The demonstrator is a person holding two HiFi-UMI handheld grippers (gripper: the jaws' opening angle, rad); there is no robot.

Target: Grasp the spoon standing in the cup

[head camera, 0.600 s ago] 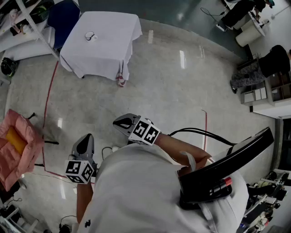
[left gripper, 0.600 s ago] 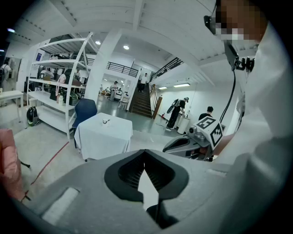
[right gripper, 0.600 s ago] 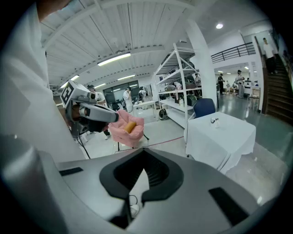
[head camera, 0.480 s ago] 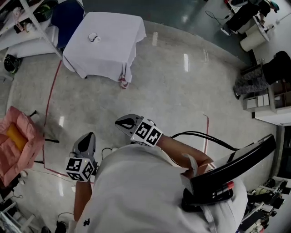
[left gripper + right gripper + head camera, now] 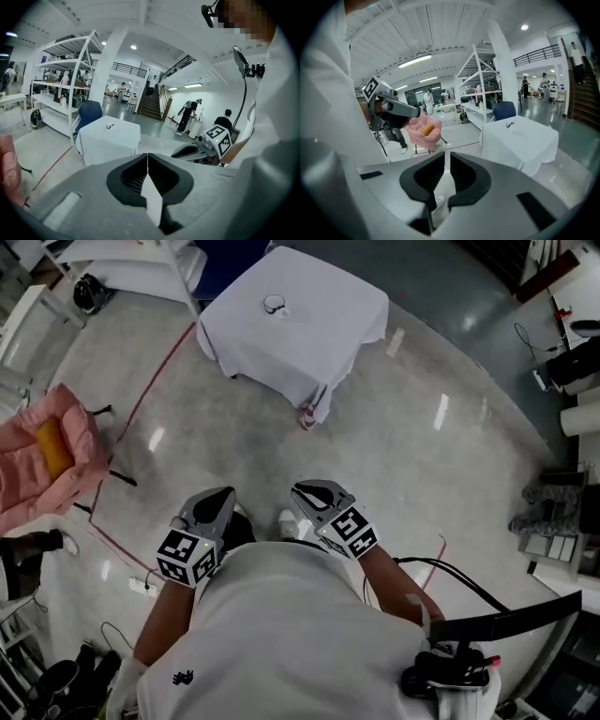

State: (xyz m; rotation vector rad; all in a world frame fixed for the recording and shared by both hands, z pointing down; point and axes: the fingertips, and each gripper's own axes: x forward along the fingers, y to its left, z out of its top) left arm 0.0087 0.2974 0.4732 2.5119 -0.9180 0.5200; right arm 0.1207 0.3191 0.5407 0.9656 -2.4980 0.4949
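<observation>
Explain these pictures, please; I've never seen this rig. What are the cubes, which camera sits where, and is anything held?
A person holds two hand tools with jaws; the marker cubes belong to them. The head view looks down on the left gripper and right gripper. The other two views look along each tool's jaws. Nothing is held: left jaws together, right jaws a slit apart. Across the floor stands a cloth-covered table with a small cup on it.

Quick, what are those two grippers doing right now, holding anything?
Left gripper: closed, empty.
Right gripper: barely open, a thin gap, empty.
</observation>
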